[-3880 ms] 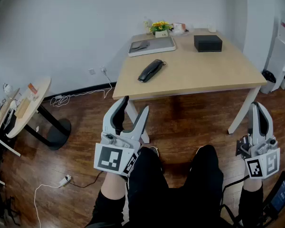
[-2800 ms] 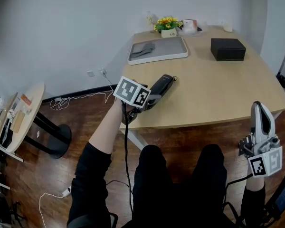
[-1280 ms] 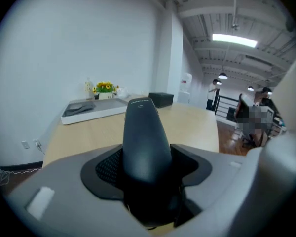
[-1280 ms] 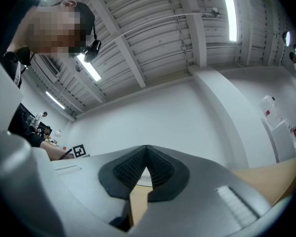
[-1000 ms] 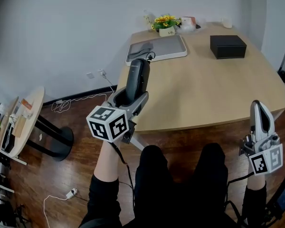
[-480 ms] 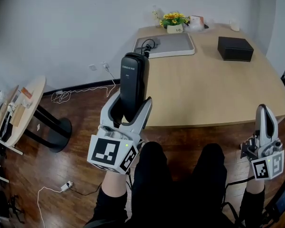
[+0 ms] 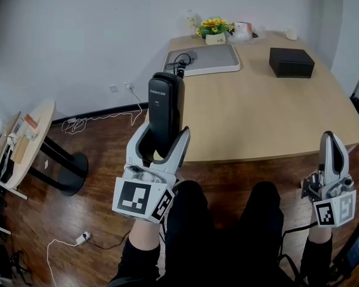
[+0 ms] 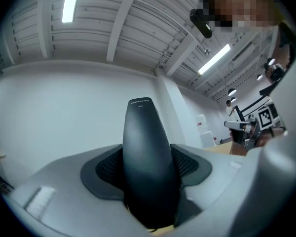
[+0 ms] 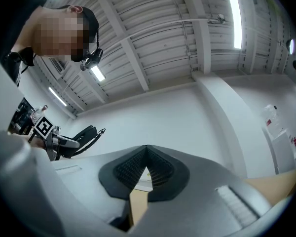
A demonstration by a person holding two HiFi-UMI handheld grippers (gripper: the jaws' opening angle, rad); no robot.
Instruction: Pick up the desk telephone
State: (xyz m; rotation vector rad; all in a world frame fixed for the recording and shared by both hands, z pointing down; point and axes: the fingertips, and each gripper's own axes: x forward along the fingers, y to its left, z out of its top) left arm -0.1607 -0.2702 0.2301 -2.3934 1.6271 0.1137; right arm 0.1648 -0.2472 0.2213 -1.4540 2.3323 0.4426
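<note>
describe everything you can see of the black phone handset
The telephone handset is a long, smooth, black, plastic-looking bar with a rounded top and small pale print near that end. It stands roughly upright in the air, off the wooden table, its lower part clamped between the jaws of the left gripper. Its bottom end is hidden there.

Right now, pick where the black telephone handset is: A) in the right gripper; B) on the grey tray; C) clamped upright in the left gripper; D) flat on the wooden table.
C: the left gripper clamps the handset, which stands upright off the table.
</note>
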